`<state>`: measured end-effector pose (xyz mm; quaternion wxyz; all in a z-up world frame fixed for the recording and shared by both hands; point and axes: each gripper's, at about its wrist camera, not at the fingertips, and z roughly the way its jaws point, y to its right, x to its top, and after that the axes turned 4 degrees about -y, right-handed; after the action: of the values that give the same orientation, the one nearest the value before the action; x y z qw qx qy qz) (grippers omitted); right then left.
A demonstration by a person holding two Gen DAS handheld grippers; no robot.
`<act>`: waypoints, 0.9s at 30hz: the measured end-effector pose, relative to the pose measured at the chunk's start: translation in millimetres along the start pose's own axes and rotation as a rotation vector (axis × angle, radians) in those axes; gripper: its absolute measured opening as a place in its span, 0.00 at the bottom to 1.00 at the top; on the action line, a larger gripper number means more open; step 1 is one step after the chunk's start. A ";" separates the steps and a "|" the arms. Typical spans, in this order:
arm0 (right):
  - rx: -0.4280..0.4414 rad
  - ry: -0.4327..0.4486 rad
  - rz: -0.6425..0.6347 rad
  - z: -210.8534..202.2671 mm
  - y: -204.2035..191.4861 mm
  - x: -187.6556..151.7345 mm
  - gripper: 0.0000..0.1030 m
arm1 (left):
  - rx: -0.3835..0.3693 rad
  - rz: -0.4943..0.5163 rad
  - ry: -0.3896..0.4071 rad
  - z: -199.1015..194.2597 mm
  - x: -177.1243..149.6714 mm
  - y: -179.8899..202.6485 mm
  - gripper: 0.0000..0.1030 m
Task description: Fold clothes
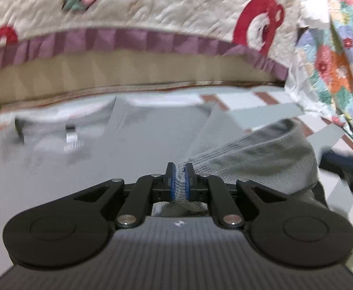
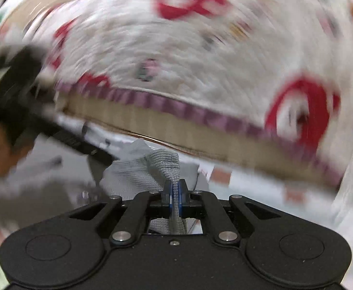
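Left tongs (image 1: 179, 169): closed on a bunched ribbed edge of the grey top (image 1: 133, 145), blue pads pressing the fabric. Right tongs (image 2: 175, 188): closed on a ribbed fold of the same top. The top lies spread on the bed (image 1: 268, 111), collar and label on the far side. Beyond it, a white quilt (image 1: 152, 7) with red rings and a purple border. At far right, a floral cloth (image 1: 338, 55).
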<state>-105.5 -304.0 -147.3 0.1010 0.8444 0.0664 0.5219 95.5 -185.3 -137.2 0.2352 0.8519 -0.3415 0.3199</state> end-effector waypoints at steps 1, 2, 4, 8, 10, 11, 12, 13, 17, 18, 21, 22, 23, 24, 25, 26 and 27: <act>0.024 -0.009 -0.035 -4.7 -9.7 -2.0 0.00 | -0.003 -0.022 -0.004 1.0 -3.6 -3.1 0.07; 0.056 -0.029 -0.045 -6.7 -16.0 -4.9 0.00 | -0.006 -0.044 -0.008 2.0 -7.2 -6.3 0.06; 0.110 -0.084 -0.035 -4.2 -21.8 -12.3 0.00 | 0.003 -0.026 0.035 -6.9 -12.2 -5.8 0.06; 0.033 -0.152 0.066 -1.9 -8.2 -18.4 0.05 | 0.010 0.018 0.083 -23.3 -15.2 -2.1 0.06; 0.010 -0.182 0.154 3.1 9.5 -16.4 0.24 | 0.012 0.031 0.075 -24.1 -16.7 -3.7 0.06; 0.004 -0.200 0.199 6.7 18.7 -15.2 0.29 | 0.013 0.038 0.070 -24.3 -17.5 -4.6 0.06; 0.009 -0.220 0.234 11.2 27.0 -15.3 0.36 | 0.018 0.031 0.064 -23.2 -18.5 -7.3 0.06; 0.024 -0.243 0.258 16.6 34.1 -17.0 0.44 | 0.024 0.023 0.058 -21.9 -19.6 -10.1 0.06; 0.070 -0.316 0.274 39.2 46.6 -30.9 0.46 | 0.033 -0.013 0.013 -11.7 -25.7 -22.9 0.07; 0.084 -0.321 0.271 44.9 46.8 -33.7 0.46 | 0.035 -0.011 0.002 -9.7 -27.0 -24.4 0.07; 0.096 -0.302 0.220 51.5 39.3 -34.2 0.09 | 0.045 0.003 -0.007 -8.3 -29.6 -25.5 0.07; 0.059 -0.274 0.190 46.6 32.8 -32.4 0.10 | 0.049 0.010 -0.005 -8.6 -30.2 -25.4 0.08; 0.024 -0.256 0.173 42.3 27.6 -31.0 0.10 | 0.054 0.006 -0.002 -8.6 -30.3 -26.0 0.09; -0.010 -0.250 0.172 38.8 24.1 -30.0 0.10 | 0.062 -0.006 -0.006 -7.7 -30.7 -27.3 0.09; -0.038 -0.247 0.170 36.9 20.9 -30.1 0.10 | 0.070 -0.019 -0.011 -6.7 -31.3 -28.7 0.09; -0.058 -0.257 0.156 38.2 16.9 -32.4 0.10 | 0.080 -0.034 -0.020 -5.0 -31.9 -30.5 0.09; -0.076 -0.276 0.127 40.7 11.7 -35.6 0.10 | 0.077 -0.048 -0.027 -4.9 -32.4 -32.4 0.09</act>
<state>-84.9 -327.2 -193.1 0.1077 0.9062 -0.0211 0.4084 99.1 -147.1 -162.6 0.2055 0.8724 -0.3116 0.3155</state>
